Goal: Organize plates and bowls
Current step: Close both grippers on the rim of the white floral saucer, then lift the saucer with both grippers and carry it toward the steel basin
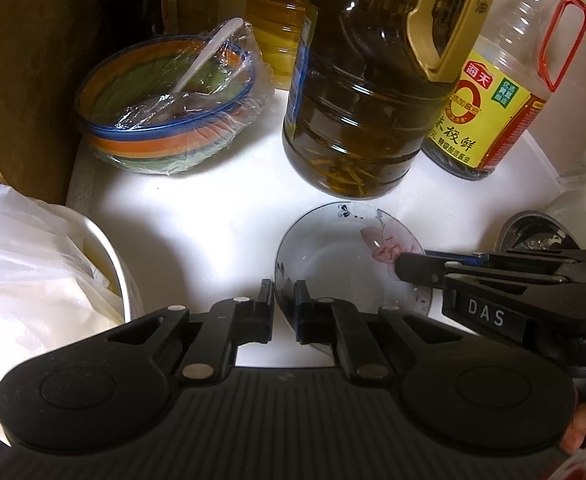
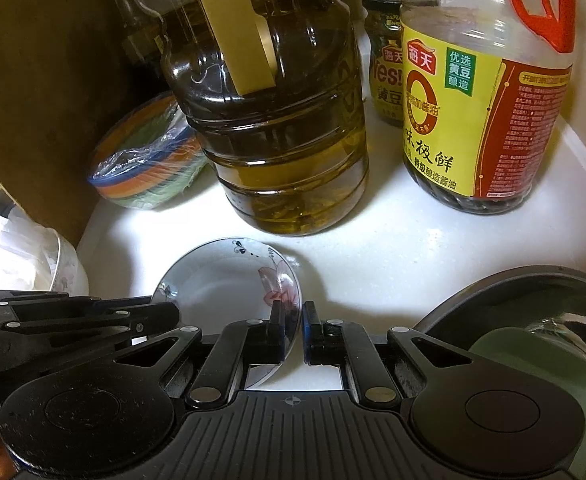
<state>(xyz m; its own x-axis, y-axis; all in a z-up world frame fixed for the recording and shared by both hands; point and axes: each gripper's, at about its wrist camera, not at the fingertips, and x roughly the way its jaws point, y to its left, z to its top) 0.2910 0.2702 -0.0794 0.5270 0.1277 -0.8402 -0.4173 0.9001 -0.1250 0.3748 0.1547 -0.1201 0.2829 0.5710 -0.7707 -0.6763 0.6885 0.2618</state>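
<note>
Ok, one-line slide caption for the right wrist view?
Both grippers, right gripper and left gripper, clamp opposite rims of the small flower-painted dish in front of the oil jug.

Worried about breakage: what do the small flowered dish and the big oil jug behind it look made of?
The small flowered dish looks like glazed ceramic or porcelain: glossy white with a painted pink flower and a thin rim. The oil jug looks like clear plastic: ribbed see-through walls and a moulded handle.

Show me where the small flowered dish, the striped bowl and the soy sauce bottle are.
small flowered dish (image 1: pixel 333 264): left wrist view, white inside.
striped bowl (image 1: pixel 161 144): left wrist view, orange band.
soy sauce bottle (image 2: pixel 469 120): right wrist view, yellow label.
</note>
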